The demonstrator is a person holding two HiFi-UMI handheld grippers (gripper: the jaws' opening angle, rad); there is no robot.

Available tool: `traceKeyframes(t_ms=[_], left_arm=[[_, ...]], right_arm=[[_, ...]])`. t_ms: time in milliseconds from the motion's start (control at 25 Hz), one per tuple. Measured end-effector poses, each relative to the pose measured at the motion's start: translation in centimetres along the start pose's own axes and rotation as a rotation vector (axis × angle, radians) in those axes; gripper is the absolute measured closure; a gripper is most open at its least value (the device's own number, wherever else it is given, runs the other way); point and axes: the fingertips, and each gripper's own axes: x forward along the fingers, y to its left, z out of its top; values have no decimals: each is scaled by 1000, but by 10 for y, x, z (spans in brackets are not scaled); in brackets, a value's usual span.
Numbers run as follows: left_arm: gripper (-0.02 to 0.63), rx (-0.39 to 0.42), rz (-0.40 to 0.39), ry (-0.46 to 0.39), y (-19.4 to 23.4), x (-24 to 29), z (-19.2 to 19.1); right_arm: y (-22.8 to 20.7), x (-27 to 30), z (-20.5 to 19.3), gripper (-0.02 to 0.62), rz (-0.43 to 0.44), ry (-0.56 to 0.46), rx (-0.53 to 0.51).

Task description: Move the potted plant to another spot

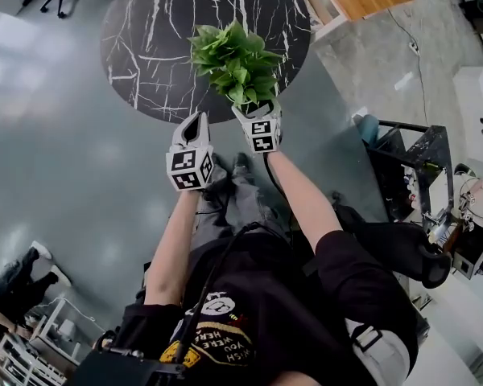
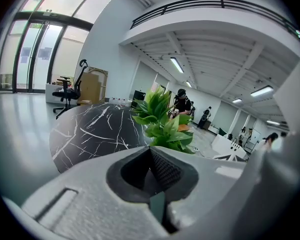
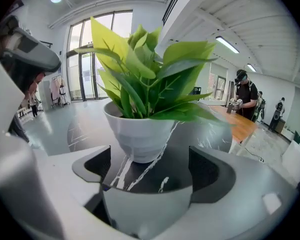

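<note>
Jaws of the right gripper (image 3: 151, 170) stand spread, their flat black pads (image 3: 203, 170) clear of the pot (image 3: 140, 131); the pot sits in the mouth of the gap, on the desk (image 3: 115, 181); it is white, round, faintly ridged and narrows to its base; glossy pointed green leaves (image 3: 140, 79) fan up from it. The left gripper (image 2: 152, 166) is clenched on nothing, its ribbed black pads pressed together; its view shows the desk (image 2: 95, 131) edge-on, black stone with white veins, the leaves (image 2: 162, 121) beyond. Only the head view shows the desk (image 1: 153, 47) as a full round disc on a glossy grey floor (image 1: 56, 143); there the leaves (image 1: 235, 61) stand at its near rim and hide the pot, right gripper (image 1: 258, 109) beneath them, left gripper (image 1: 195, 121) just beside.
</note>
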Motion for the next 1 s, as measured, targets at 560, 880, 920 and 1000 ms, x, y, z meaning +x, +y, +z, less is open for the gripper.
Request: traceKeyframes(t_ms=[560,880,920,1000], left_arm=[[604,110,-71,-46,-64,-89,38],[603,160,-125,-113,-91,-109,67],[603,171,-128,-114,-94,-111,67],[603,189,-133,-117,-100,-115,66]], right_arm=[[37,-198,112,594,111,-228,106],[46,-244,142,594,98,-302,93],[47,-246,142,594,97,-304,98],[50,-251,142,594,97,-307,97]])
